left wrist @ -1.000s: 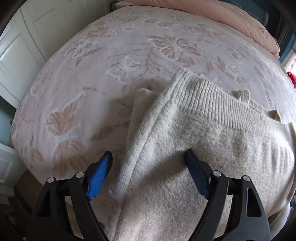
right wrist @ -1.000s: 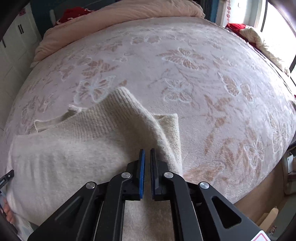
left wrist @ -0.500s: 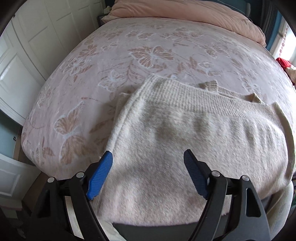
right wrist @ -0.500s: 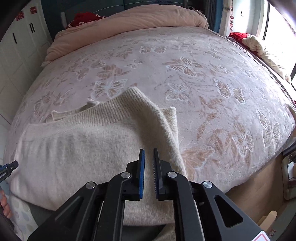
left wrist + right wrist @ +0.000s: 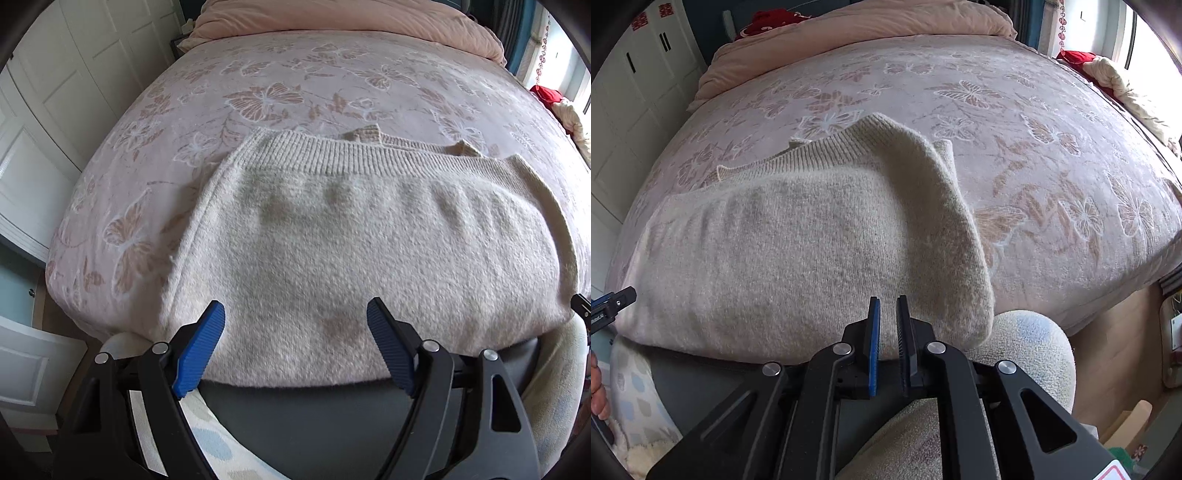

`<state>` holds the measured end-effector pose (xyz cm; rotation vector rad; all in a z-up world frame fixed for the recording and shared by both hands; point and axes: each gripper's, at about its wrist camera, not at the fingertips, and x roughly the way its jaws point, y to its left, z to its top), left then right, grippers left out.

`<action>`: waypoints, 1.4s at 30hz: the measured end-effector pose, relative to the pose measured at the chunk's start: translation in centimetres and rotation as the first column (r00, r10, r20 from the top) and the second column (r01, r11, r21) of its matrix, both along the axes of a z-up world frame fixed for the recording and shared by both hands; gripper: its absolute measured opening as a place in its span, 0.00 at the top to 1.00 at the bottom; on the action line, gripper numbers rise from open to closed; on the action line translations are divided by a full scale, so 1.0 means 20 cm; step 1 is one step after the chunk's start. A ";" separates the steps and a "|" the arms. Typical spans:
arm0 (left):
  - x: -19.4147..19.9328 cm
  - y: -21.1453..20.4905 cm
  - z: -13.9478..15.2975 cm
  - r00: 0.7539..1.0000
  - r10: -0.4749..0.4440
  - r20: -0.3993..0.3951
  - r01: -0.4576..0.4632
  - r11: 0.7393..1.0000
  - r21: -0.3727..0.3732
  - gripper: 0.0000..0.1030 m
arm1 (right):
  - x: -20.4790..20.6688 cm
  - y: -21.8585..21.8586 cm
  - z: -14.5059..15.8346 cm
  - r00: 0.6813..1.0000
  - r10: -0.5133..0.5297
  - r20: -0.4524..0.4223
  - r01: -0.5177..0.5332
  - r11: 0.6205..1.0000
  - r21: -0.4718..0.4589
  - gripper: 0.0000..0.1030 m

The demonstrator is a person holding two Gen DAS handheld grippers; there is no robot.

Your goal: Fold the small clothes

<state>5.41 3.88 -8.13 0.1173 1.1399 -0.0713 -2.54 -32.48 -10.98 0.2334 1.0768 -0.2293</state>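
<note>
The left black plastic two-finger gripper [image 5: 295, 347] is fitted with ribbed blue pads [image 5: 201, 350] and silver pivot screws [image 5: 160, 347]. The right black plastic gripper [image 5: 887, 347] (same build) is flanked by fleece trousers [image 5: 1030, 343] printed with pale blue spots.

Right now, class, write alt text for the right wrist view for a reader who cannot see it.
A folded cream sweater lies at the near edge of a bed with a butterfly-print cover. The right gripper is above it, jaws slightly apart and holding nothing.
</note>
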 end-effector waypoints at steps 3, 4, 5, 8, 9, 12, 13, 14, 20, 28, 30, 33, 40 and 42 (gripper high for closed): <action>-0.04 0.01 -0.01 1.000 0.003 -0.013 -0.004 1.000 -0.023 0.25 | -0.01 0.01 0.00 1.000 0.003 -0.001 -0.003 1.000 -0.008 0.84; -0.06 0.02 -0.02 1.000 0.010 -0.018 -0.011 0.999 -0.037 0.24 | -0.02 0.01 0.00 1.000 -0.001 0.001 0.001 1.000 -0.008 0.82; -0.07 0.03 -0.02 1.000 0.016 -0.022 -0.016 0.999 -0.039 0.24 | -0.02 0.00 0.00 1.000 -0.005 0.001 0.005 1.000 -0.007 0.81; -0.11 0.06 -0.04 0.999 0.025 -0.027 -0.026 0.999 -0.025 0.24 | -0.03 -0.01 0.00 1.000 -0.011 0.004 0.011 1.000 -0.005 0.81; -0.12 0.06 -0.04 0.999 0.027 -0.028 -0.028 0.999 -0.017 0.24 | -0.04 0.00 0.00 1.000 -0.009 0.004 0.009 1.000 -0.007 0.80; -0.14 0.08 -0.05 0.999 0.029 -0.030 -0.029 1.000 -0.010 0.23 | -0.04 0.02 -0.01 1.000 0.005 -0.005 -0.005 1.000 -0.012 0.78; -0.15 0.09 -0.05 0.999 0.034 -0.030 -0.035 0.999 -0.018 0.23 | -0.05 0.04 -0.01 1.000 0.011 -0.009 -0.011 1.000 -0.011 0.76; -0.16 0.11 -0.05 0.999 0.039 -0.031 -0.040 0.998 -0.037 0.22 | -0.05 0.05 -0.02 1.000 0.019 -0.011 -0.019 1.000 -0.009 0.75; -0.17 0.30 -0.05 0.989 0.134 -0.061 -0.145 0.954 -0.264 0.20 | -0.05 0.06 -0.02 0.999 0.041 -0.001 -0.041 0.999 -0.022 0.58; 0.25 0.55 -0.10 0.972 0.234 -0.030 -0.233 0.931 -0.280 0.10 | 0.16 -0.36 -0.04 0.992 -0.123 0.017 0.124 0.992 -0.034 0.33; 0.34 0.61 -0.23 0.959 0.260 -0.110 -0.282 0.908 -0.310 0.11 | 0.18 -0.40 -0.03 0.989 -0.149 0.020 0.148 0.989 0.002 0.33; 0.36 0.70 -0.36 0.919 0.338 -0.205 -0.394 0.828 -0.400 0.20 | 0.19 -0.34 0.03 0.988 -0.130 0.079 0.127 0.991 0.034 0.37; 0.29 0.53 -0.07 0.964 0.251 -0.093 -0.265 0.856 -0.443 0.88 | 0.37 -0.04 -0.02 0.997 0.061 0.057 -0.067 0.991 0.118 0.81; 0.25 0.41 0.10 0.980 0.196 -0.041 -0.193 0.870 -0.453 0.88 | 0.43 0.02 -0.09 0.996 0.083 0.033 -0.087 0.987 0.137 0.81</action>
